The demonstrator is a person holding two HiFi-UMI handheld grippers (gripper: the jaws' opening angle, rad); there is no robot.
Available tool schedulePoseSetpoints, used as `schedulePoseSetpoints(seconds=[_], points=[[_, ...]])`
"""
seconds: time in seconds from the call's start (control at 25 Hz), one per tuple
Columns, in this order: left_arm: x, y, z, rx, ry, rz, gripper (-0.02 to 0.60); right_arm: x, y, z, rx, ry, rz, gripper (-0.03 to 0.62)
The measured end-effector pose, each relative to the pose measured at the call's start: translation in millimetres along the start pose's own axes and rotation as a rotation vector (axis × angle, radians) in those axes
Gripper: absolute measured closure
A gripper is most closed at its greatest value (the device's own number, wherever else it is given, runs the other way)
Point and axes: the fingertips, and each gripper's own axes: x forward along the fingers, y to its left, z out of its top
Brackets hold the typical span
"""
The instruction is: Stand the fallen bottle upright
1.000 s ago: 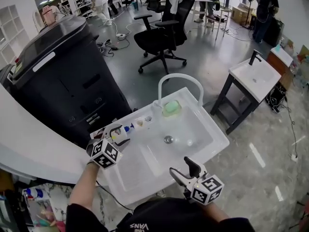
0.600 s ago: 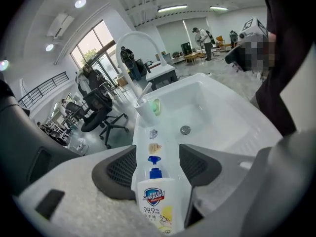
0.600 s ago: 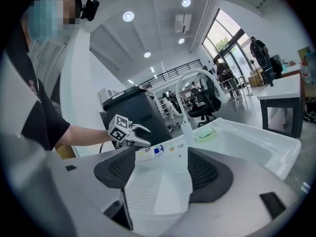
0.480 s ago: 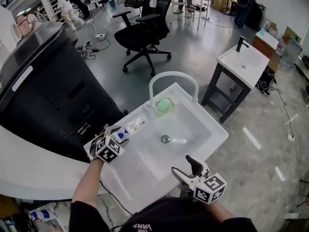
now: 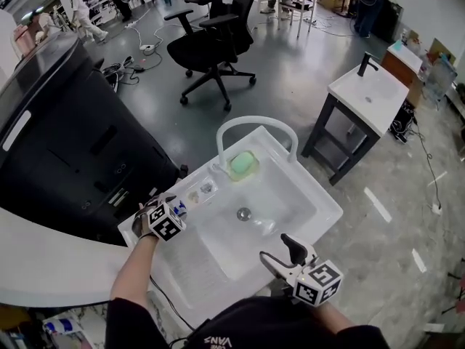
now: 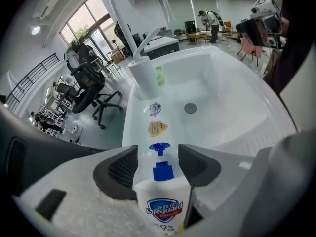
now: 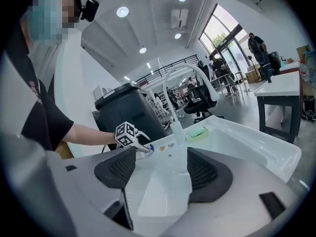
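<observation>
A white soap bottle (image 6: 162, 204) with a blue pump lies lengthwise between my left gripper's (image 6: 158, 164) jaws, its pump pointing away along the sink's left rim. The gripper is shut on the bottle's body. In the head view the left gripper (image 5: 171, 208) sits on the back left rim of the white sink (image 5: 290, 195), and only a blue bit of the bottle (image 5: 180, 210) shows past it. My right gripper (image 5: 280, 252) hangs open and holds nothing, above the sink's front edge. From the right gripper (image 7: 160, 169) view, the left gripper (image 7: 140, 146) is far off across the basin.
A white arched faucet (image 5: 254, 122) and a green soap (image 5: 242, 164) stand at the sink's back. Two small sachets (image 5: 200, 190) lie on the rim ahead of the bottle. A big black machine (image 5: 65, 137) stands to the left, a second small sink (image 5: 367, 89) to the right.
The head camera has shifted. My left gripper stays on the bottle at the sink's rim, and less of the bottle shows past it. The right gripper has hardly moved.
</observation>
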Motion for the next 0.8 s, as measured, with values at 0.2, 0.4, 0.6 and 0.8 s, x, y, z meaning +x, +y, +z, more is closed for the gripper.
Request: schedulePoseSetpoints(seconds=[0.2,0.4,0.6,0.8], points=[[15.0,0.6,-6.7,0.002,0.053,-0.008,0.364,6.7,-9.5,5.1,-0.005,0.013,0.021,0.286],[26.5,-5.6,-15.1,0.009,0.095,-0.04,0.391,8.1,-15.8,-0.2,0.009,0.04,0.029,0.286],[34.9,-7.3,-16.3,0.026,0.121,-0.045,0.41,9.2,-24.5,1.8,0.014,0.041,0.021,0.292],[36.9,-9.1,-17.3,0.027,0.137,-0.04,0.425,8.7,-27.3,1.1,0.012,0.041,0.02,0.296]])
